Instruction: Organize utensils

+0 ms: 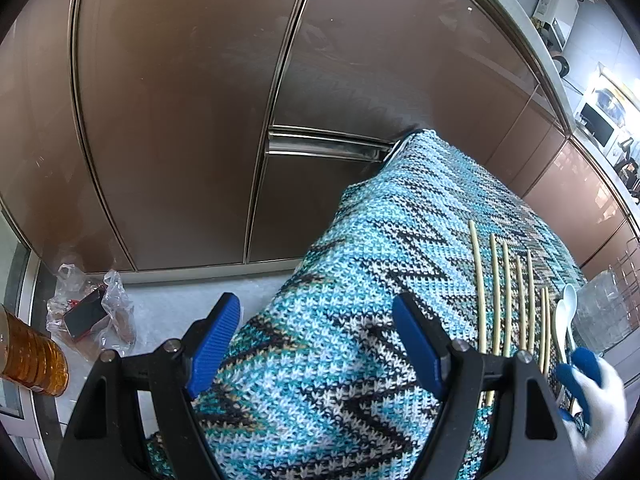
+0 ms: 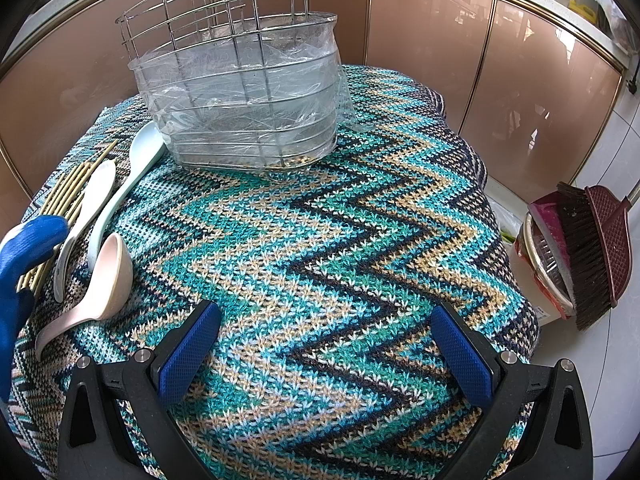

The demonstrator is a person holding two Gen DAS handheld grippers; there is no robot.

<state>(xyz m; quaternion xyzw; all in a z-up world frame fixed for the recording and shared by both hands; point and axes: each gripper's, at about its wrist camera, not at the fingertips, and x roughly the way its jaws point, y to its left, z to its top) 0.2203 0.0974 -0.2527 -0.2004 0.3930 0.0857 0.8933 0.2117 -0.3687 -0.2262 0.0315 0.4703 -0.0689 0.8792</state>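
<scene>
A wire utensil basket point(image 2: 240, 92) lined with clear plastic stands at the far side of a table under a zigzag knitted cloth point(image 2: 340, 240). Left of it lie a pale blue spoon point(image 2: 136, 168), a white spoon point(image 2: 86, 216) and a pink spoon point(image 2: 100, 288), with several bamboo chopsticks point(image 2: 68, 192) beside them. My right gripper point(image 2: 326, 352) hovers open over bare cloth, with nothing between its fingers. My left gripper point(image 1: 316, 340) is open over the cloth's left edge. The chopsticks point(image 1: 508, 300) and white spoons point(image 1: 566, 308) lie to its right.
A gloved hand point(image 2: 24, 248) rests near the chopsticks and shows as a gloved hand point(image 1: 592, 392) at the right edge. Brown cabinet doors point(image 1: 180, 120) stand behind the table. On the floor are an oil bottle point(image 1: 28, 356), a plastic bag point(image 1: 88, 312) and a broom point(image 2: 592, 248).
</scene>
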